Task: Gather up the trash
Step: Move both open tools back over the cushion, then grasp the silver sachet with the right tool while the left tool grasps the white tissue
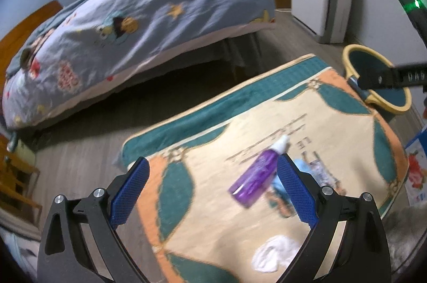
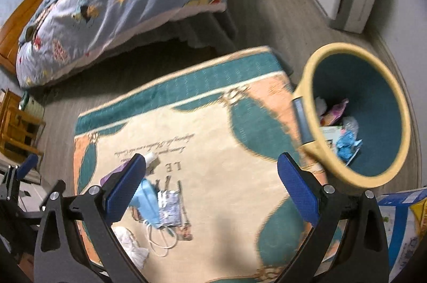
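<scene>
Bedroom floor, grey wood-look planks, with a patterned rug (image 1: 333, 138) in cream, teal and orange beside a low bed (image 1: 138, 16) under a blue cartoon quilt. Trash lies loose on the rug: a purple bottle (image 1: 253, 177) with a white cap, smooth, slim and glossy, lying on its side; just beside it a pale blue face mask (image 2: 148, 199) with thin white ear loops, soft and flat; touching that, a crinkled silver-grey wrapper (image 2: 169, 208); nearer the camera, crumpled white tissue (image 1: 275, 253). Left hand-held gripper (image 1: 213, 189) hovers above the bottle, jaws spread wide, holding nothing. Right hand-held gripper (image 2: 212, 189) also spread and empty, over bare rug between the pile and the bin (image 2: 333, 165). Bin is round, yellow-rimmed, dark teal inside, standing at the rug's corner and already holding paper and wrappers. Risks, as judged: the bottle's rounded, slick body may roll or squirt out of the textured pads if pinched off-centre; mask loops could snag on the wrapper and drag it along; tissue is light and may tear or slip. Views are blurred, so alignment is uncertain.
</scene>
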`<state>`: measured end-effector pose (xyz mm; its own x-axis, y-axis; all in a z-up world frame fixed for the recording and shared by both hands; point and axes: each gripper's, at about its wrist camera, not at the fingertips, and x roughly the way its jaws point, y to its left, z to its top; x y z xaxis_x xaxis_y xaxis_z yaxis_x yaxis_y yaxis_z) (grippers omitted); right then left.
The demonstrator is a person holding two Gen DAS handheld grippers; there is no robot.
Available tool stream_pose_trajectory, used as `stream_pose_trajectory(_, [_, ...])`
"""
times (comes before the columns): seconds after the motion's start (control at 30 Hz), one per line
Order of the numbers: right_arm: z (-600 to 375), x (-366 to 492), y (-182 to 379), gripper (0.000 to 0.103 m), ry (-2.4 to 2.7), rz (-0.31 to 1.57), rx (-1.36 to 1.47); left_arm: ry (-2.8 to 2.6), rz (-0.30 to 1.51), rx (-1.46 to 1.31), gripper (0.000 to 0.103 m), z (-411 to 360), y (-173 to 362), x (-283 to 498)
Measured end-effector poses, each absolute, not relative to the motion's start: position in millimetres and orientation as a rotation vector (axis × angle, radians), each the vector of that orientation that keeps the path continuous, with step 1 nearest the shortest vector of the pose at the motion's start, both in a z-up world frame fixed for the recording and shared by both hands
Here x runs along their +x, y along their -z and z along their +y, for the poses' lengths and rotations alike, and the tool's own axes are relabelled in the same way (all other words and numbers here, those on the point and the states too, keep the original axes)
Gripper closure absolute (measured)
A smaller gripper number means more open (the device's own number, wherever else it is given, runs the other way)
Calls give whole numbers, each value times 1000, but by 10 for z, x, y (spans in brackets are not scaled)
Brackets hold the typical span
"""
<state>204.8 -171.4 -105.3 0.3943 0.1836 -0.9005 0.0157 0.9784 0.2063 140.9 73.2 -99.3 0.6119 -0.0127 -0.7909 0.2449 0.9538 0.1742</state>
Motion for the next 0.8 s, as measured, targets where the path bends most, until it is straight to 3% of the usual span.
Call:
stream_pose_trajectory(0.4, [-1000,1917,1595,7,-177,1321,124,122,944,175,8,1132,1034,1485])
stream_pose_trajectory(0.63, [-936,1872,1878,55,-204,1433,88,119,947,159,8,1180,1031,1500])
stream_pose_trajectory(0.8, [-873,1864,1993,62,-226,1468,63,121,946,161,8,1163,1027,1502])
